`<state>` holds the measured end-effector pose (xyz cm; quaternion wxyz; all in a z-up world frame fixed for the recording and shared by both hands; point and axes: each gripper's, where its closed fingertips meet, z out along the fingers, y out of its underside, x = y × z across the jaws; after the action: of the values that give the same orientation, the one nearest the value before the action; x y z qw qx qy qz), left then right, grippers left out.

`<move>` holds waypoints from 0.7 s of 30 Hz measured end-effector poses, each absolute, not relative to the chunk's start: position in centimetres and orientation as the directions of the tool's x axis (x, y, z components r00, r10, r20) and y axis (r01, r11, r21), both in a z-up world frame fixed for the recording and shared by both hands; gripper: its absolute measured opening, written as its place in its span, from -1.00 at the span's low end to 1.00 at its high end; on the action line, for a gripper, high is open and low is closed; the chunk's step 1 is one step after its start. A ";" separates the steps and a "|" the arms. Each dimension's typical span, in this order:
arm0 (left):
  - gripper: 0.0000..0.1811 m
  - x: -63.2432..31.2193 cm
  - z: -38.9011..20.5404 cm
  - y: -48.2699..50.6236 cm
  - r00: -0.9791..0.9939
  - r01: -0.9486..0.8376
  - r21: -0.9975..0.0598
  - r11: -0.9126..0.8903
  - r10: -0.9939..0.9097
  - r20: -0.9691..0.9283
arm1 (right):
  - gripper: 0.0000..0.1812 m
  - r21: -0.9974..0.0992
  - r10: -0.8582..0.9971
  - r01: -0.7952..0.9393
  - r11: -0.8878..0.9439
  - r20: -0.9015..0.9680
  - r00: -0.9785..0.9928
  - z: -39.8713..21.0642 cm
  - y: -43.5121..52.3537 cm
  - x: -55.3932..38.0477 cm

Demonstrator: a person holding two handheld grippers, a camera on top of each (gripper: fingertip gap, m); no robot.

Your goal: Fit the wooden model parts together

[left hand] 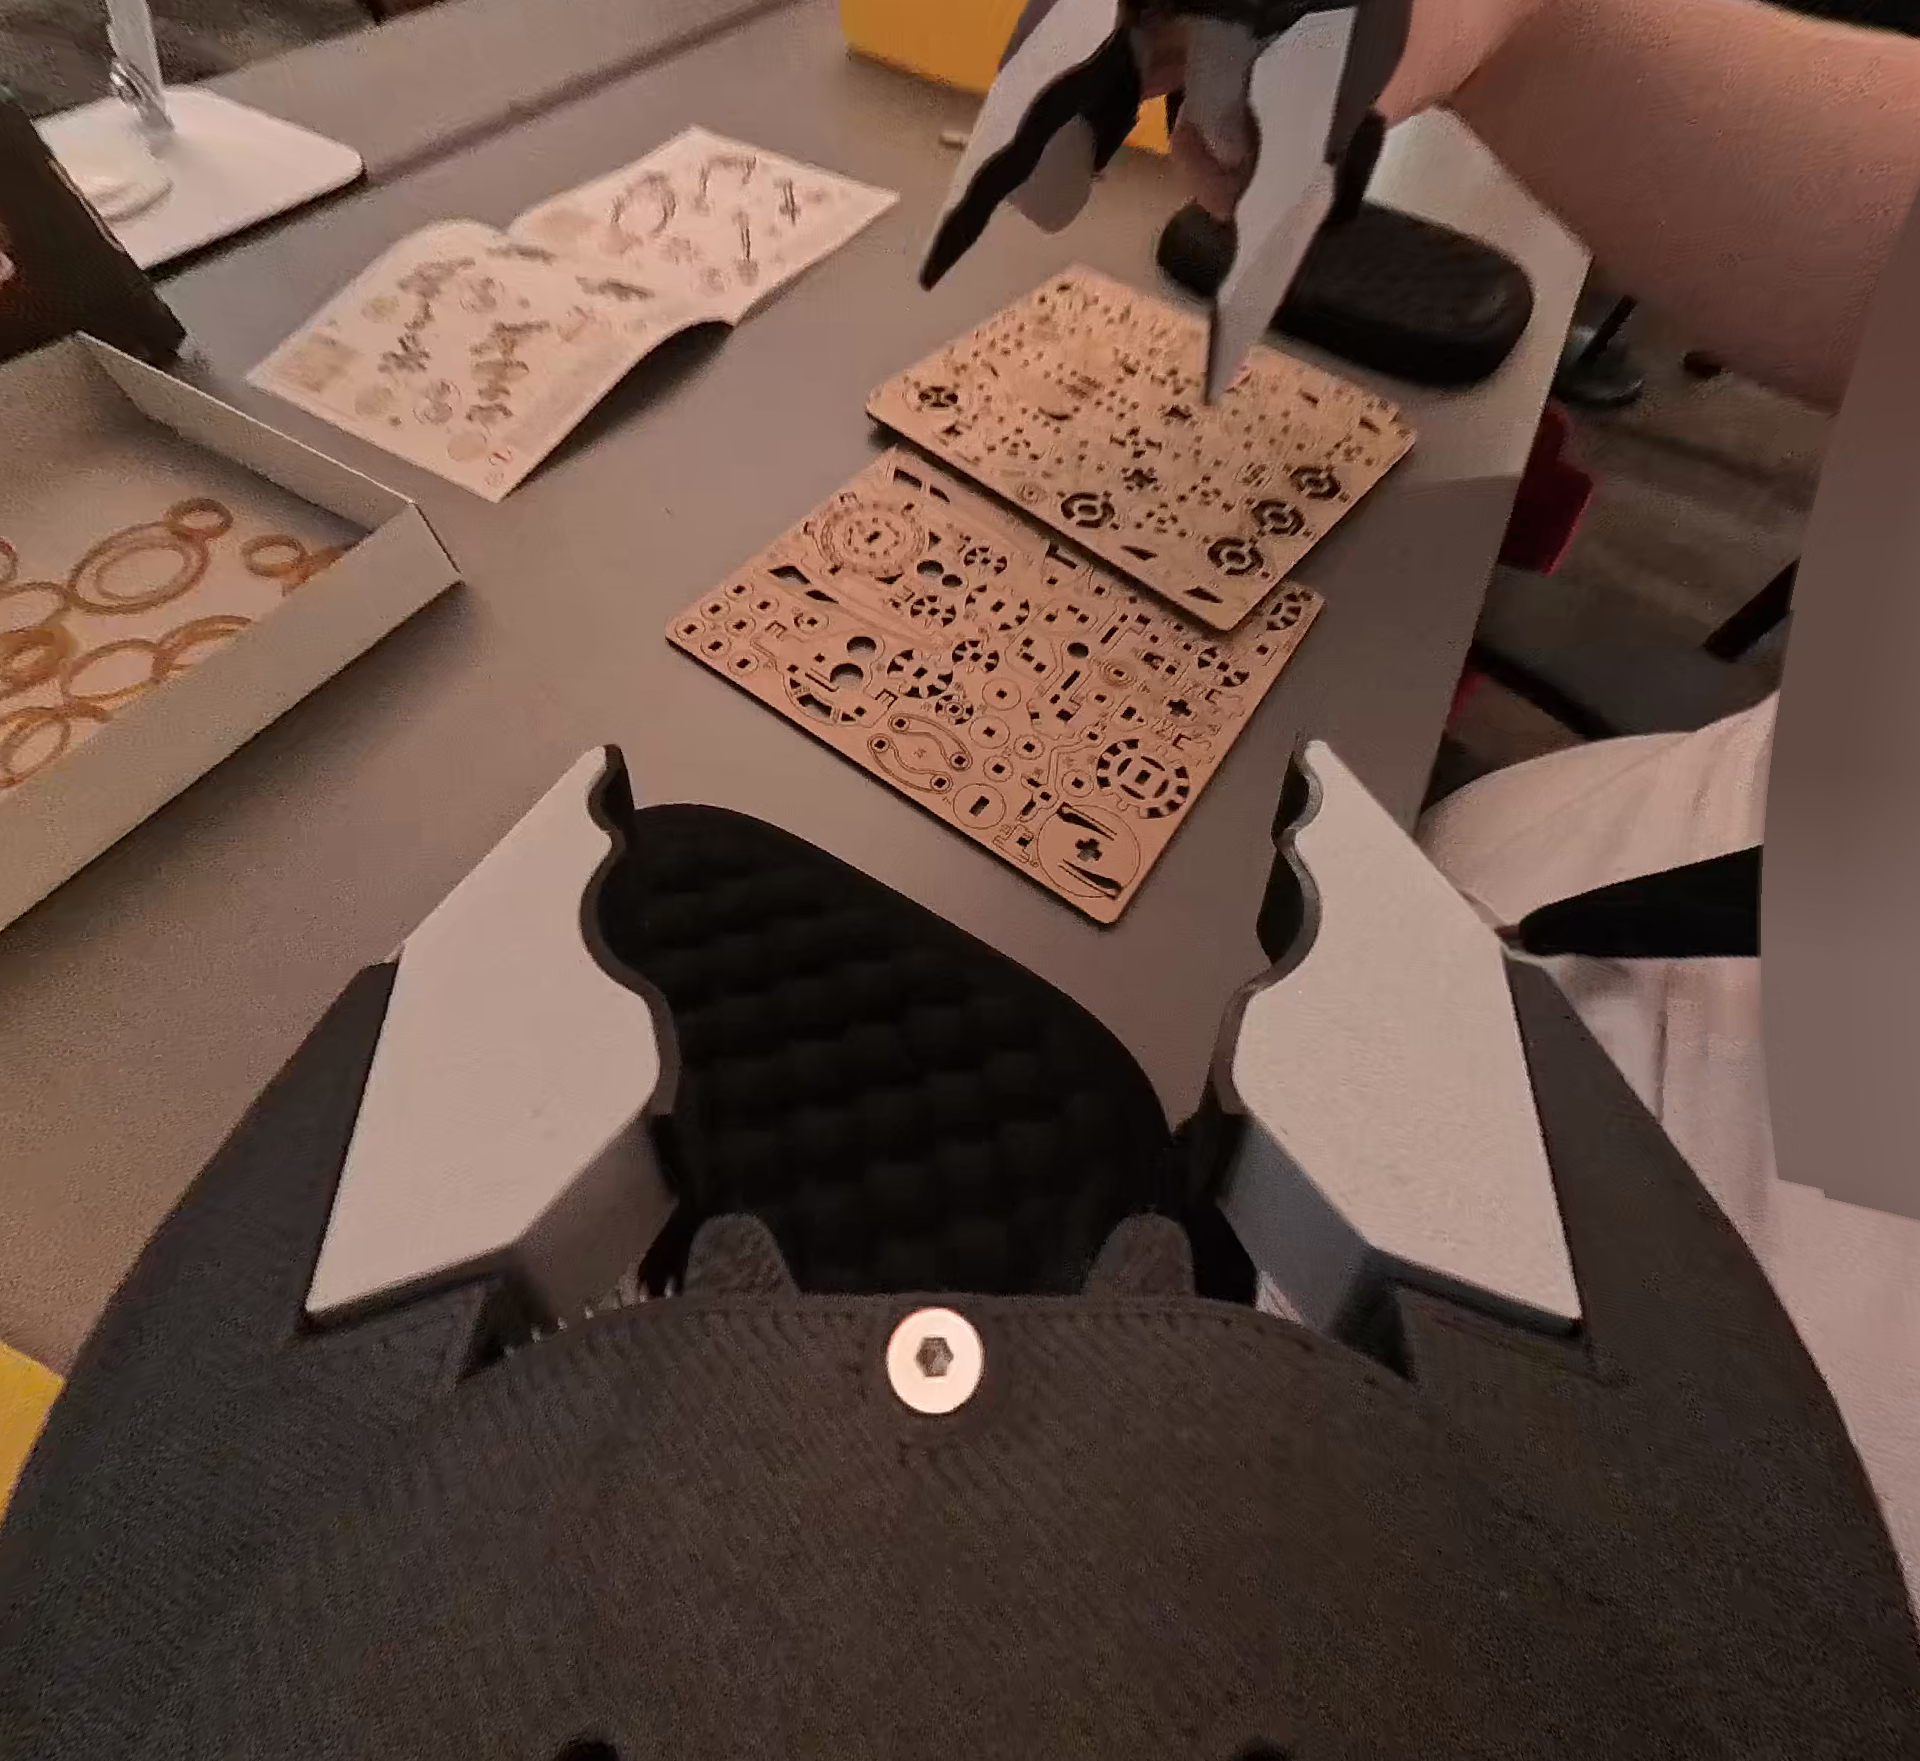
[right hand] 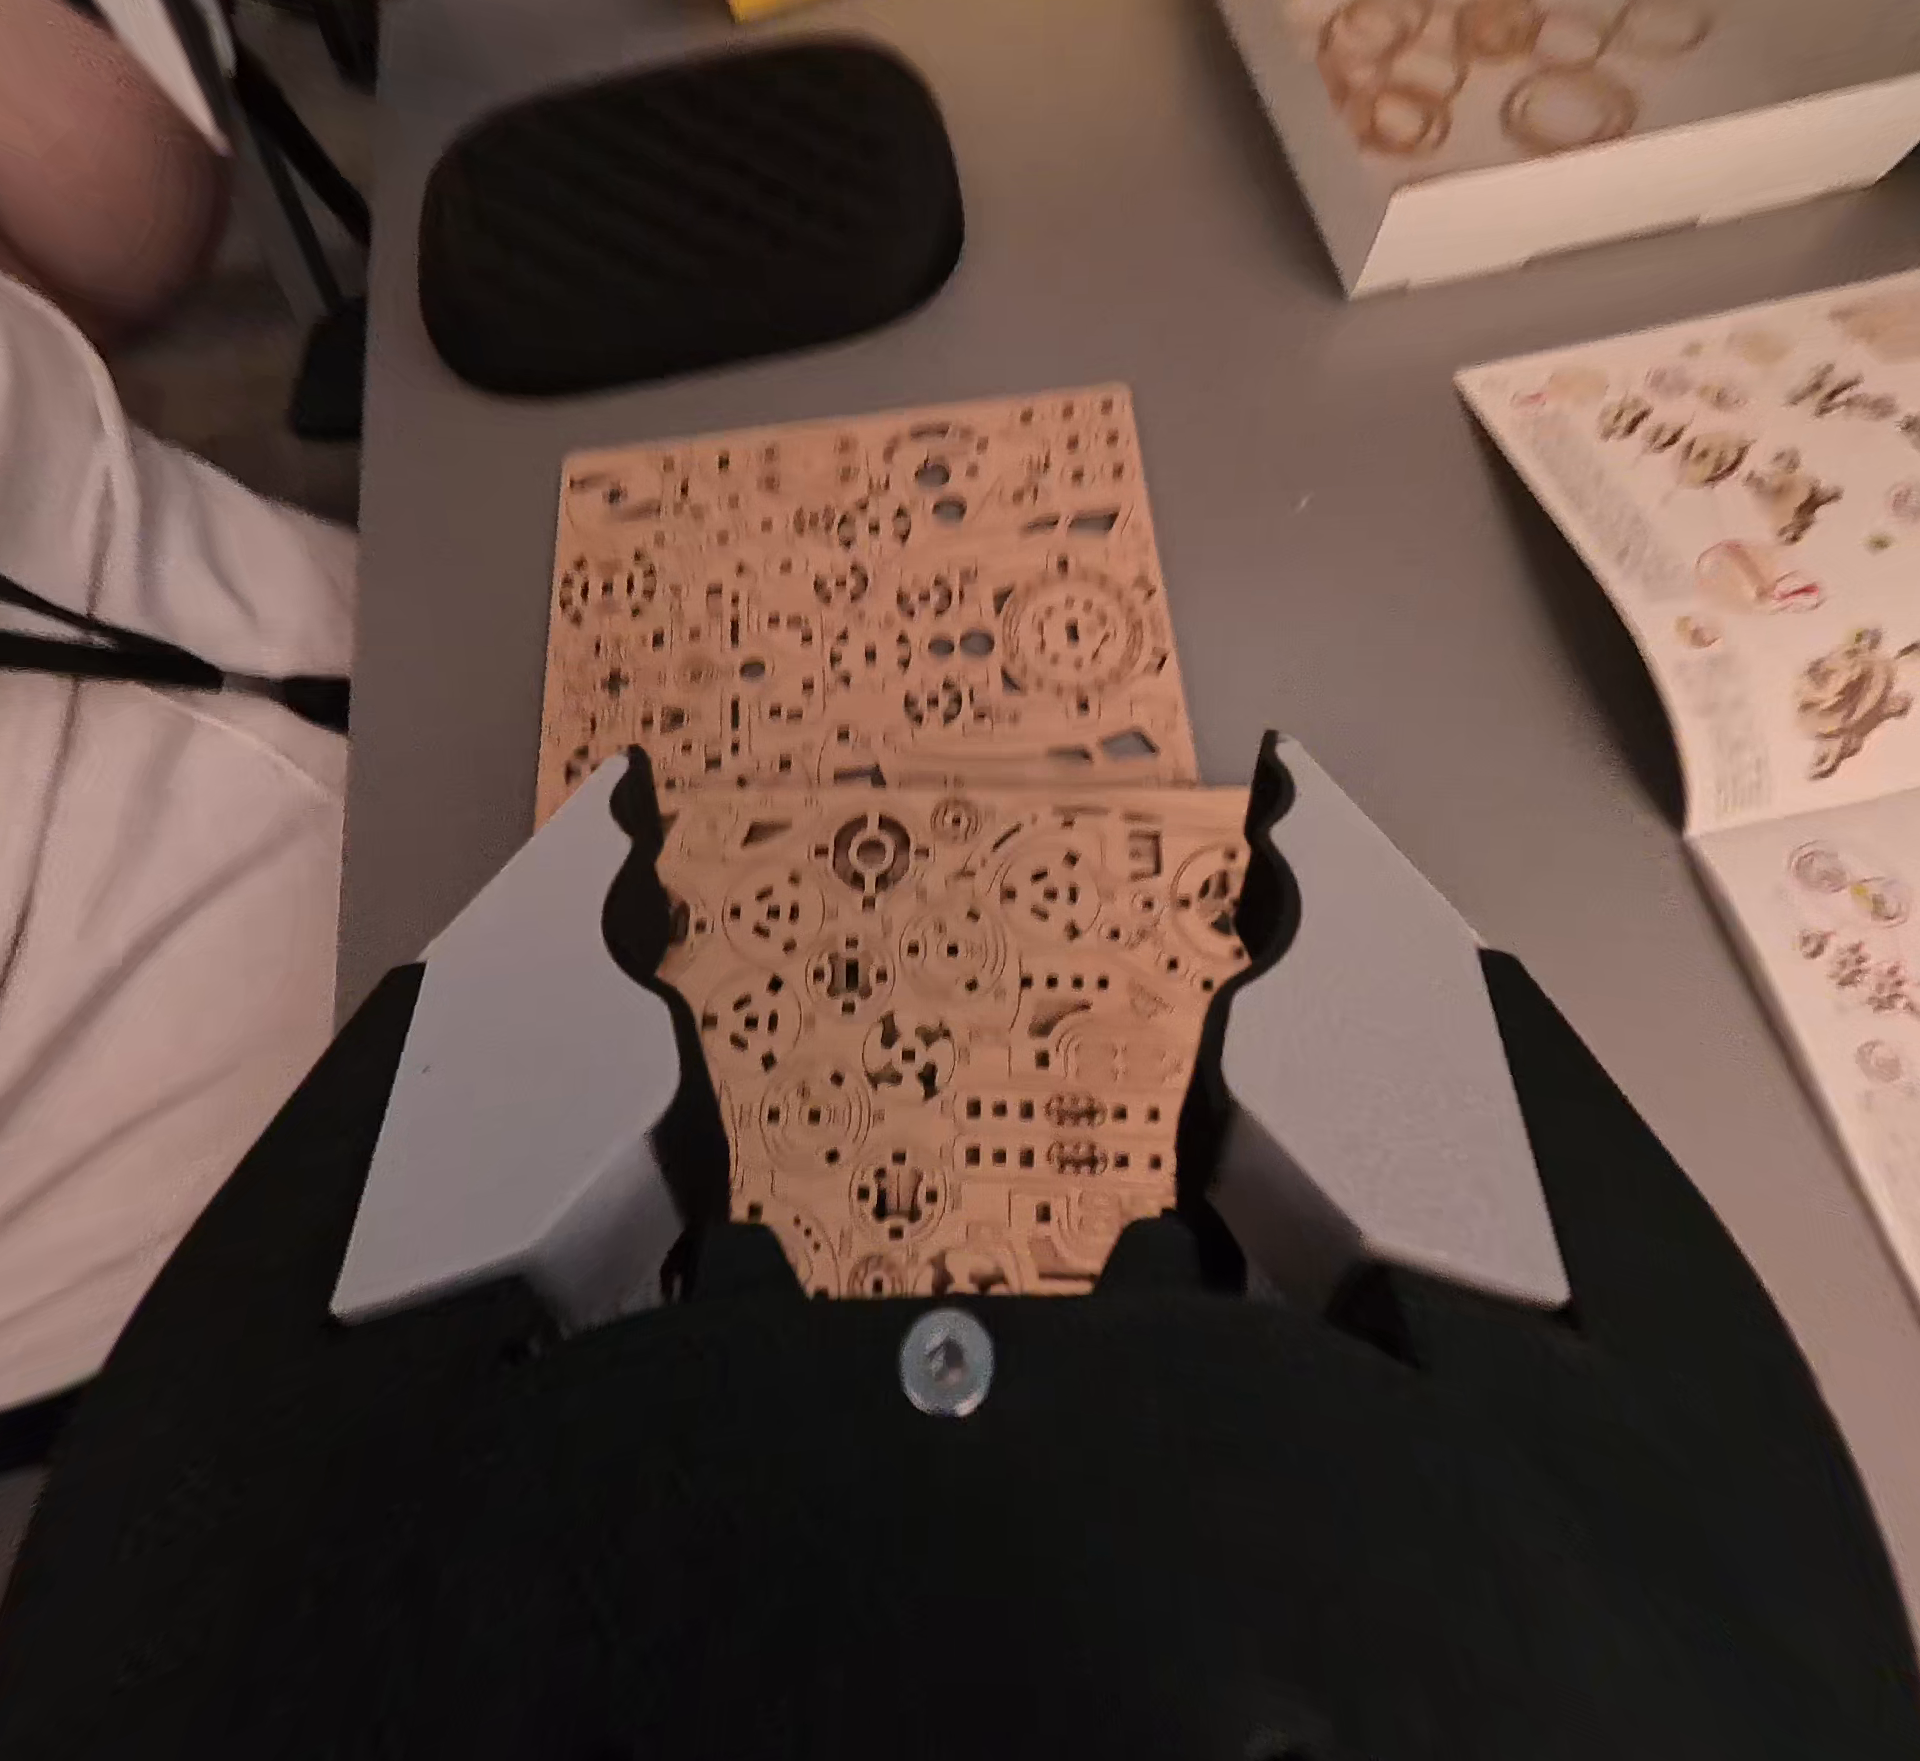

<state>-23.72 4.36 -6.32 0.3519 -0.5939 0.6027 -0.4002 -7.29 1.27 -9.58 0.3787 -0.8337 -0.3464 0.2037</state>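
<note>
Fingers (left hand: 499, 1036) of left gripper (left hand: 951, 797) spread wide, empty; right gripper (right hand: 951, 786) likewise, above two overlapping tan laser-cut wooden sheets (right hand: 862, 610) mid-frame on grey table (right hand: 1299, 423).

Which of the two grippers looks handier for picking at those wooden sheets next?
Probably the right gripper: it hangs open directly over the upper wooden sheet, one fingertip nearly touching. The left gripper sits back over a black pad.

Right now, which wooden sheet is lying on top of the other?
The sheet under the right gripper; its edge overlaps the other sheet, which lies nearer the black pad.
</note>
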 end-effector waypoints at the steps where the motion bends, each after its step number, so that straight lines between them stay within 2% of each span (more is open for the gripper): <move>1: 0.33 -23.3 -6.8 4.3 -0.048 -0.456 -0.890 -0.022 -0.998 0.049 | 0.24 -0.757 0.746 0.446 -0.478 -0.082 0.660 -10.4 0.7 -7.3; 4: 0.33 -22.0 -7.9 3.5 -0.080 -0.511 -0.859 -0.005 -0.995 0.053 | 0.24 -0.716 0.763 0.474 -0.512 -0.126 0.634 -12.1 0.1 -6.9; 8: 0.37 -20.9 -9.9 3.0 -0.118 -0.597 -0.799 0.078 -0.993 -0.009 | 0.26 -0.718 0.768 0.458 -0.524 -0.166 0.619 -12.7 1.1 -5.9; 11: 0.37 -20.1 -10.5 2.5 -0.155 -0.606 -0.788 0.113 -0.988 -0.022 | 0.36 -0.715 0.775 0.462 -0.524 -0.176 0.607 -12.8 1.6 -5.2; 15: 0.33 -18.8 -11.4 1.2 -0.188 -0.618 -0.781 0.090 -0.981 0.036 | 0.35 -0.682 0.750 0.446 -0.579 -0.231 0.620 -12.7 0.5 -2.7; 21: 0.24 -15.5 -11.1 -2.4 -0.273 -0.600 -0.800 0.019 -0.944 0.183 | 0.29 -0.728 0.623 0.283 -0.625 -0.245 0.743 -10.9 -4.2 0.2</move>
<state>-15.50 -2.43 -11.08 0.2083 -0.5657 0.6825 -0.4132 0.17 -4.17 -10.86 0.3456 -0.8672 -0.2612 0.2455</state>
